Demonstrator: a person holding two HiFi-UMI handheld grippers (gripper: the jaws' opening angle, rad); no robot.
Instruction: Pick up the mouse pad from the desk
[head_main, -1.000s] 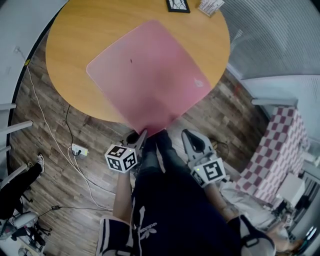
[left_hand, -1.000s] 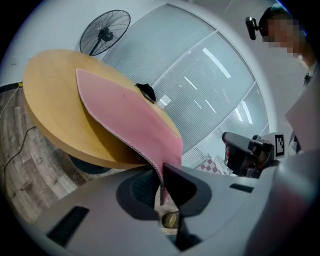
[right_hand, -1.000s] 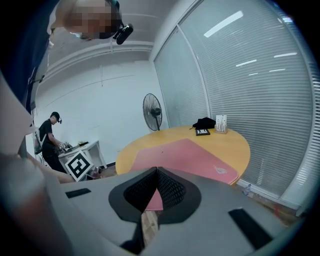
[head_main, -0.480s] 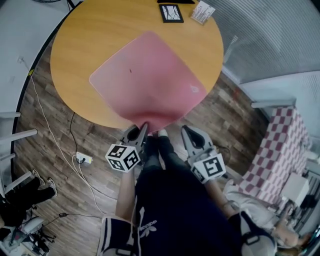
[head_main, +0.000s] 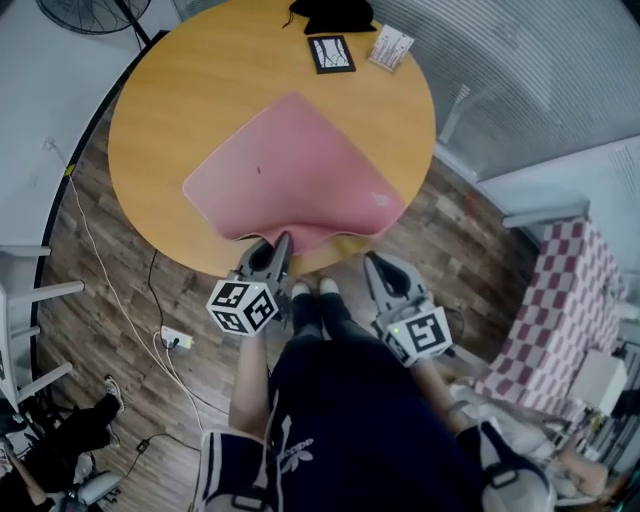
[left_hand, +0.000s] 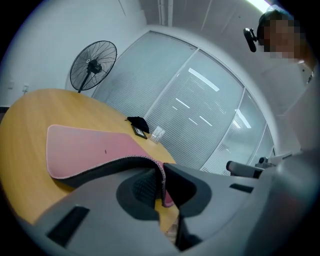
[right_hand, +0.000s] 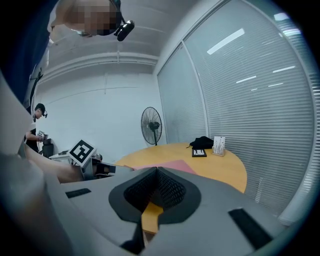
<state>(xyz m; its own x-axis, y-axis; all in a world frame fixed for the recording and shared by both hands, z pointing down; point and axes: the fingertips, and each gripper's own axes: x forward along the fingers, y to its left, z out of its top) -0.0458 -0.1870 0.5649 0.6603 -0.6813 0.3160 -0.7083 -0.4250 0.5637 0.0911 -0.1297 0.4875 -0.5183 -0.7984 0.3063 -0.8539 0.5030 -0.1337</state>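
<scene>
- The left gripper (head_main: 283, 242) is clamped on the near corner of the pink mouse pad (head_main: 300, 160), right at the near edge of the round desk (head_main: 170, 110). In the left gripper view the pad's stitched rim is pinched between the jaws (left_hand: 161, 172).
- That corner is raised and curled, while the rest of the mouse pad (left_hand: 85, 147) lies flat across the middle of the desk (left_hand: 25, 115).
- The right gripper (head_main: 371, 262) hangs just off the near edge, beside the lifted corner. Its jaws are pressed together with nothing between them (right_hand: 156, 170).
- The bite looks shallow, only on the rim, so the pinch needs to be firm. The lift is best made up and back toward the near edge, peeling the pad off rather than dragging it.
- The pad is limp and will likely sag and swing once it is free. A steady rise suits it, and the right gripper could take the neighbouring edge if it droops.
- The black-framed card (head_main: 329, 53) and the small card stand (head_main: 390, 47) at the far edge are well apart from the pad, so little risk there.
</scene>
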